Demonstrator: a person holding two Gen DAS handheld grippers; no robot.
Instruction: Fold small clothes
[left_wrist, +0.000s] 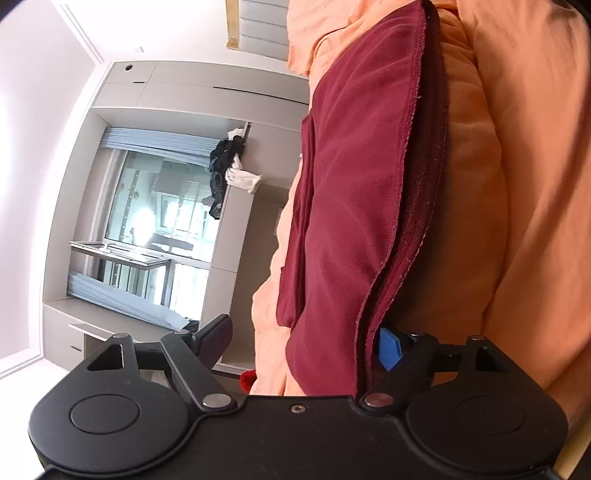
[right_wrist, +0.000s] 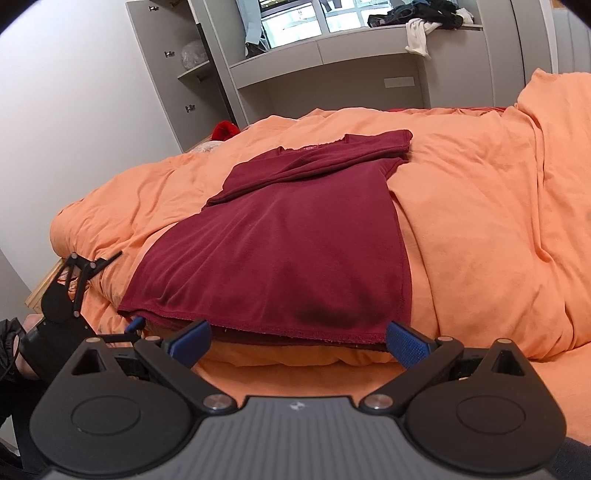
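Observation:
A dark red shirt (right_wrist: 280, 251) lies flat on the orange duvet (right_wrist: 498, 221), its sleeves folded in across the top. My right gripper (right_wrist: 295, 341) is open, its blue pads (right_wrist: 404, 345) standing on either side of the near hem. My left gripper (right_wrist: 107, 295) shows in the right wrist view at the hem's left corner. In the left wrist view, turned on its side, the left gripper (left_wrist: 299, 343) is open with the hem between its fingers; one blue pad (left_wrist: 389, 347) lies under the shirt (left_wrist: 354, 206).
The bed's wooden edge (right_wrist: 40, 291) is at the left. A grey wall unit with shelves (right_wrist: 332, 55) and a window stands behind the bed, with a heap of clothes (right_wrist: 424, 18) on its ledge. A red item (right_wrist: 225, 130) lies at the bed's far side.

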